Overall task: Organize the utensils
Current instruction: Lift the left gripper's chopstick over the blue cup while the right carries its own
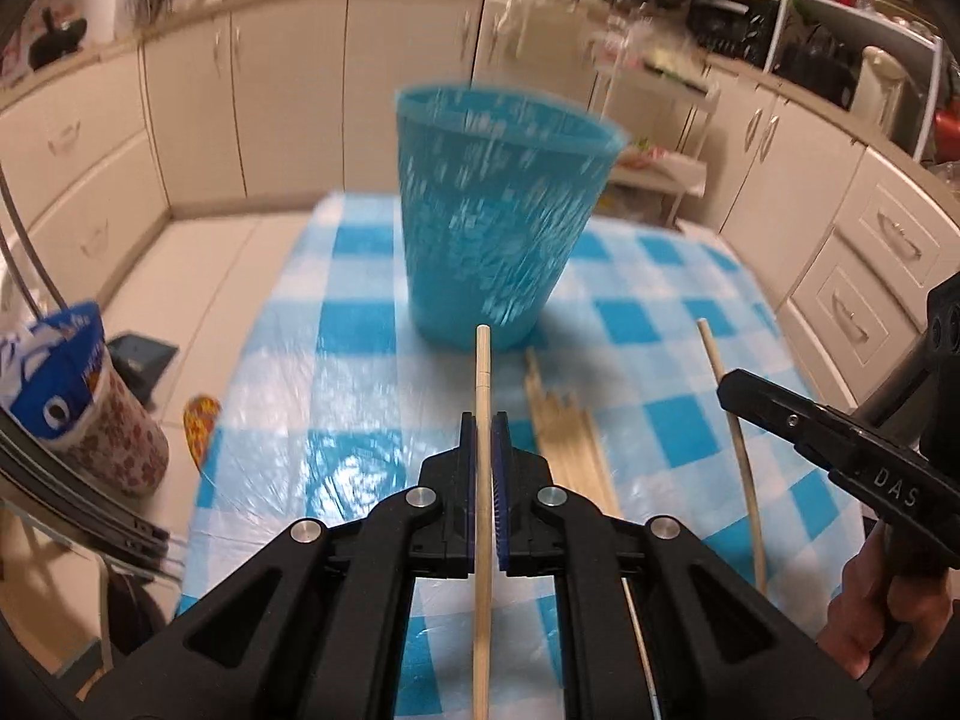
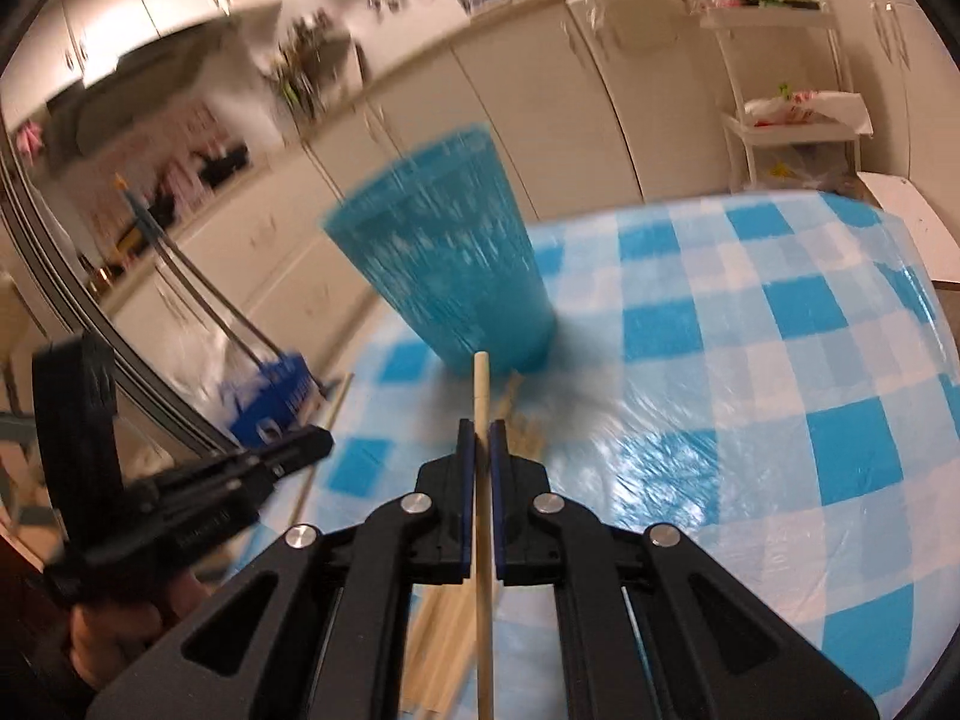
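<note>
Left of the table, a patterned paper cup (image 1: 90, 396). Left gripper (image 1: 485, 426) clamped narrow on a pale, round wooden chopstick (image 1: 483, 372), lifted clear of the blue-checked tablecloth (image 1: 690, 324). Beyond, a translucent blue plastic cup (image 1: 498, 222), apparently empty. Loose wooden chopsticks (image 1: 564, 420) flat nearby. Right gripper (image 2: 482, 429) pinching another wooden chopstick (image 2: 481, 384). Light, stiff, smooth sticks; best gripped mid-shaft.

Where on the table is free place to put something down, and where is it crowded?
The checked tablecloth is bare right of the blue cup, out to the table edge. It is crowded in front of the cup, where loose chopsticks lie and both grippers hold one.
</note>
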### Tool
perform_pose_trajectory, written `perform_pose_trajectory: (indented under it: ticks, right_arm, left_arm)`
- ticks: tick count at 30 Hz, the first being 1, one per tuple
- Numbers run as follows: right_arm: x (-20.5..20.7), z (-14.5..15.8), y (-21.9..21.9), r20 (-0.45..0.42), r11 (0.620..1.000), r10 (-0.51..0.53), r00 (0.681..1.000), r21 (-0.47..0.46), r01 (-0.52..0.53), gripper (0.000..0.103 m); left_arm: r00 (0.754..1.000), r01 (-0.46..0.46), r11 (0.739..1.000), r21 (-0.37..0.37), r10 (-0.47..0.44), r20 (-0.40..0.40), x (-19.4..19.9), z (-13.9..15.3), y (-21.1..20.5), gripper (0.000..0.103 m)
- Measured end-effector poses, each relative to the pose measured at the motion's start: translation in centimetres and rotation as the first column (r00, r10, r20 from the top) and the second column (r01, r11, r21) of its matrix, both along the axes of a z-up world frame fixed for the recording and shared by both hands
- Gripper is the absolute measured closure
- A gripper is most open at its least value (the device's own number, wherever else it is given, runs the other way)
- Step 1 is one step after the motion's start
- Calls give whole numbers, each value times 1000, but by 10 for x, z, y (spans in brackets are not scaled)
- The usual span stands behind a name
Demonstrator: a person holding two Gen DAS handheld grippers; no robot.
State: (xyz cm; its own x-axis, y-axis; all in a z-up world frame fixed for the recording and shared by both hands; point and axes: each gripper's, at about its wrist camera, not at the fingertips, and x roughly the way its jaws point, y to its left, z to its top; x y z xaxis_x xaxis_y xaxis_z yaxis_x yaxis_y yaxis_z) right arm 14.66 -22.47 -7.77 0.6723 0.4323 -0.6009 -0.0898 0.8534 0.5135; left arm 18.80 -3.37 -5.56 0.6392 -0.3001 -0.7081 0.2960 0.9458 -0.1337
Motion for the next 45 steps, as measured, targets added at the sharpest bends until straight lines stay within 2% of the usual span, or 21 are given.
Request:
perform_pose_trajectory:
  ticks: [5, 10, 15, 17, 22, 26, 33, 39, 45]
  right_arm:
    - [-2, 36, 2, 115, 1000, -20, 993, 1, 20, 97]
    - [6, 61, -2, 208, 999, -44, 977, 3, 45, 97]
    - [26, 90, -8, 309, 998, -60, 949, 15, 59, 97]
    - [33, 98, -13, 335, 998, -68, 940, 27, 63, 97]
    - [39, 103, -24, 363, 996, -90, 927, 55, 76, 97]
    - [34, 103, -32, 369, 995, -100, 924, 54, 86, 97]
    - [34, 92, -38, 344, 994, -110, 932, 49, 99, 97]
    - [39, 86, -39, 334, 993, -116, 935, 47, 106, 97]
    - [47, 76, -40, 319, 993, -114, 941, 48, 104, 97]
  left_arm:
    - [995, 6, 999, -32, -3, 99, -13, 29, -2, 98]
    - [976, 17, 994, -104, 6, 216, -5, 61, 3, 98]
    - [941, 12, 984, -178, 49, 335, 15, 99, 15, 98]
    - [919, 5, 978, -209, 77, 386, 30, 117, 18, 98]
    - [873, 15, 973, -229, 99, 478, 58, 148, 9, 98]
    - [846, 13, 966, -258, 127, 518, 76, 161, 0, 98]
    - [806, 5, 952, -307, 178, 565, 110, 175, -12, 98]
    - [808, -20, 942, -334, 212, 550, 141, 158, -21, 98]
    - [818, -71, 917, -393, 278, 503, 166, 130, -20, 98]
